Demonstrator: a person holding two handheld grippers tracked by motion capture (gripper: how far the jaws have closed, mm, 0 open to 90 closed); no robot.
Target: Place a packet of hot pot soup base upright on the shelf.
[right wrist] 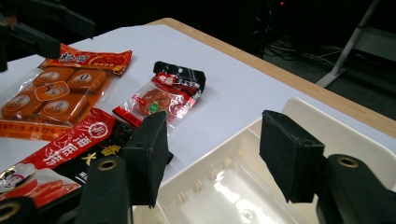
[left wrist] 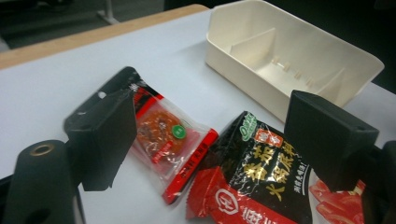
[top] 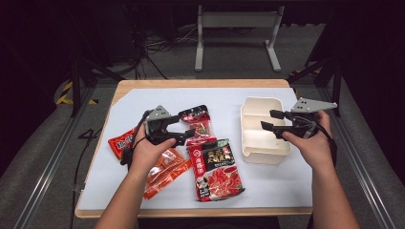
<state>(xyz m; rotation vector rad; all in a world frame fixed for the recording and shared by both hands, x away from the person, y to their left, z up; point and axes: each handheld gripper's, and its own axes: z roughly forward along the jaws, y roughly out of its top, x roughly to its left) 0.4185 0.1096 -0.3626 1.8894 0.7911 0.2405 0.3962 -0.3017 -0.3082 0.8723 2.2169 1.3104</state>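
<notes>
A person stands at the near edge of the table with a two-jaw gripper in each hand, working over a white sheet spread across the wooden top.

The left gripper hangs left of centre over the food packets. Its jaws stand apart with nothing between them; in the left gripper view the small clear packet with a black and red top lies on the sheet in the gap below, and neither pad touches it. From above that same small clear packet lies just right of the gripper's tips.

Nearer the person, the big red and black packet lies flat, its far end touching or overlapping the small one. To the left lie 2 more: an orange packet of wrapped pieces, partly under the left forearm, and a red packet beyond the left hand.

The right gripper is held at the right side of the table, its jaws apart and empty, poised over the cream tray. In the right gripper view the jaws frame the tray's near wall, and I can't tell whether a pad touches the rim. The tray has inner dividers, holds nothing that I can see, and stands right of the packets, close to the big one but apart from it.
</notes>
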